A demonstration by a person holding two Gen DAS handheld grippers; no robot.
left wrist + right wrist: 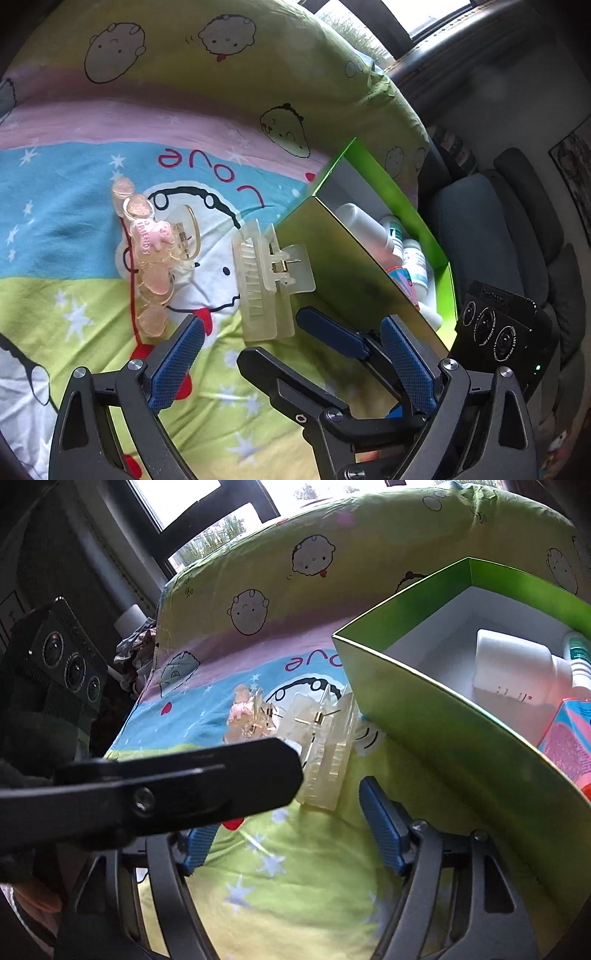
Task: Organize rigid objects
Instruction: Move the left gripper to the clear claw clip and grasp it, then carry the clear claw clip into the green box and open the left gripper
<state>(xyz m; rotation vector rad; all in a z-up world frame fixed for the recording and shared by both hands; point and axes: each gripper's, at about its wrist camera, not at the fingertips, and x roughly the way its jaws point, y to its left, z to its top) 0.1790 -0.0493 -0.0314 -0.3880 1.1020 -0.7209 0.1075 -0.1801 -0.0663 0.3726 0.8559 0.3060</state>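
Note:
A clear hair claw clip (pixel 269 280) lies on the cartoon bedsheet beside the green box (pixel 354 266). A pink glitter heart clip (pixel 151 254) lies to its left. My left gripper (pixel 295 354) is open and empty, just short of the clear clip. The right gripper (pixel 332 334) reaches in from the right, open, below the clip. In the right wrist view the clear clip (pixel 325 746) lies ahead of my open right gripper (pixel 291 834), the pink clip (pixel 243 712) behind it, and the box (pixel 443 716) at right. The left gripper's finger (pixel 177 786) crosses in front.
The box holds a white bottle (pixel 517 672), a small tube (pixel 576 646) and a pink carton (pixel 569 738). The bedsheet (pixel 74 221) covers a mattress. A dark chair (pixel 517 229) stands beyond the bed's right edge.

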